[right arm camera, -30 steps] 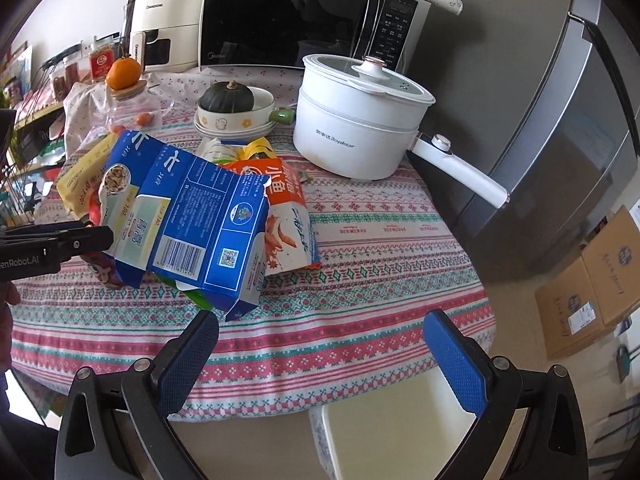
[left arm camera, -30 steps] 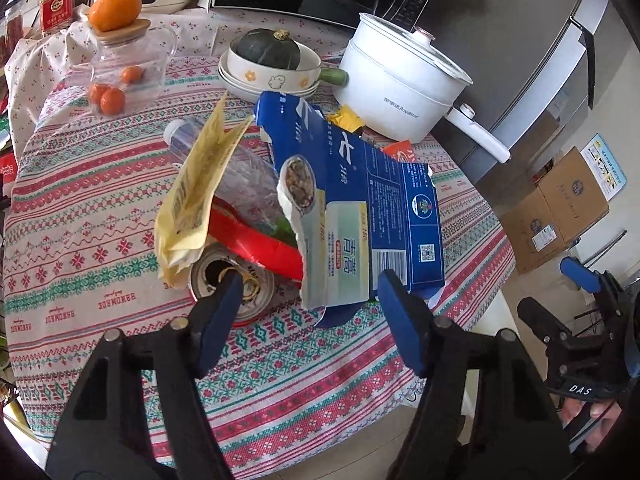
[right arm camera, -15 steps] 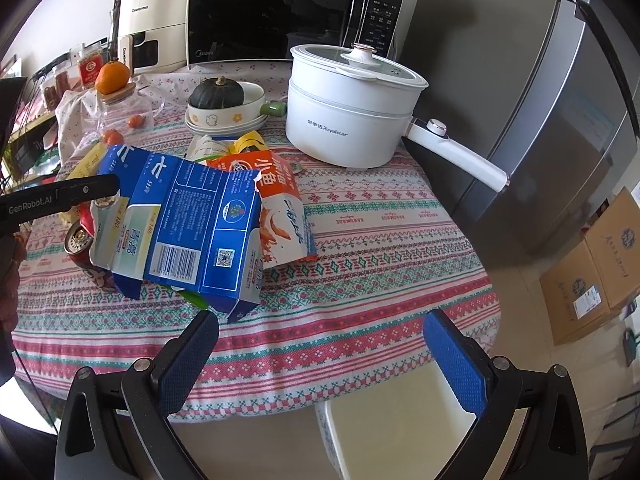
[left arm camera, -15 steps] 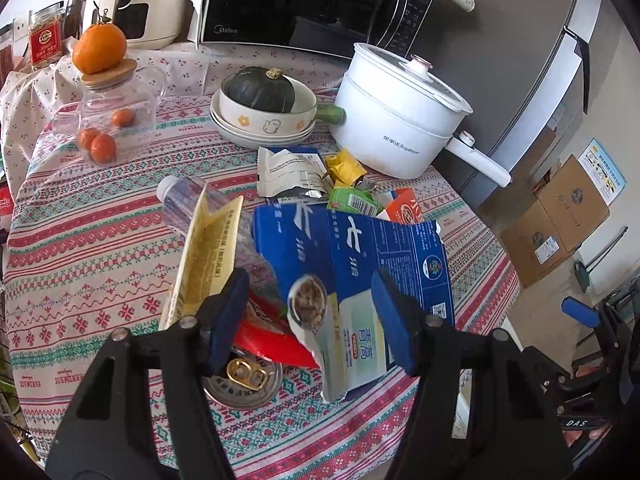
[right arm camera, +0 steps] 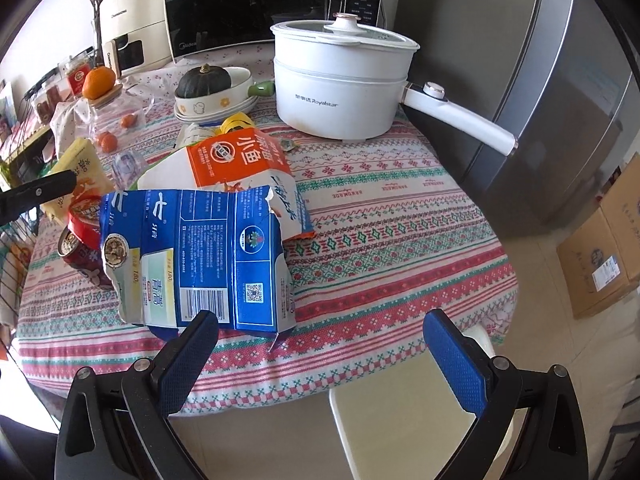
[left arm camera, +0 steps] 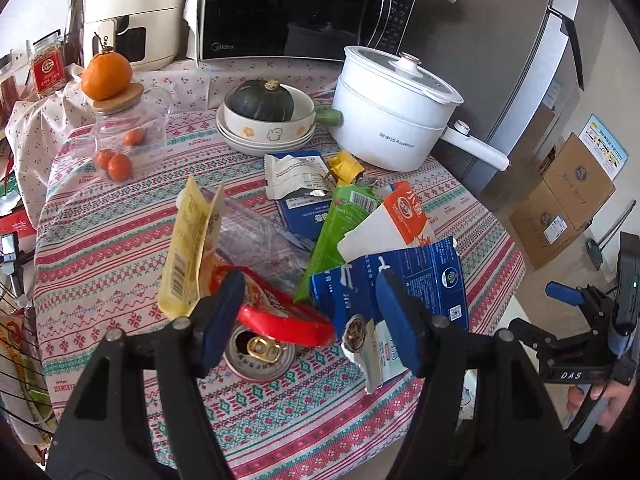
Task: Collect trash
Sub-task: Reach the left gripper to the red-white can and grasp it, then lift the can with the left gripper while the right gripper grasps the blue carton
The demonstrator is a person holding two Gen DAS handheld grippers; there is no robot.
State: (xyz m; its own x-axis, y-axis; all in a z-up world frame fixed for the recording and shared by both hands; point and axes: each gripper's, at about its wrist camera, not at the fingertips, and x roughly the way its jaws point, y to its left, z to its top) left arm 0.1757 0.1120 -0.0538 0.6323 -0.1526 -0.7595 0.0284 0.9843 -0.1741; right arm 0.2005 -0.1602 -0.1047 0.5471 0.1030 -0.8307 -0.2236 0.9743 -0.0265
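Observation:
A heap of trash lies on the patterned tablecloth (left arm camera: 100, 240): a torn blue carton (left arm camera: 432, 280) (right arm camera: 208, 256), an orange-and-white snack bag (right arm camera: 236, 156) (left arm camera: 404, 216), a green wrapper (left arm camera: 340, 228), a yellow wrapper (left arm camera: 188, 248), a crushed clear bottle (left arm camera: 256, 240), a red wrapper (left arm camera: 280, 320) and an opened can (left arm camera: 260, 354) (right arm camera: 76, 252). My left gripper (left arm camera: 308, 320) is open and empty, low over the can and red wrapper. My right gripper (right arm camera: 320, 356) is open and empty at the table's front edge, just below the blue carton.
A white electric pot (right arm camera: 340, 80) with a long handle (right arm camera: 460, 116) stands at the back. A squash in a bowl (left arm camera: 260, 104), a glass jar with an orange on top (left arm camera: 120, 128), a microwave (left arm camera: 296, 8), cardboard boxes (left arm camera: 560, 200) and a white bin (right arm camera: 400, 420) below the edge.
My left gripper has moved in and down over the heap. The blue carton has dropped from upright to lying flat. My right gripper has moved closer to the table edge and the carton.

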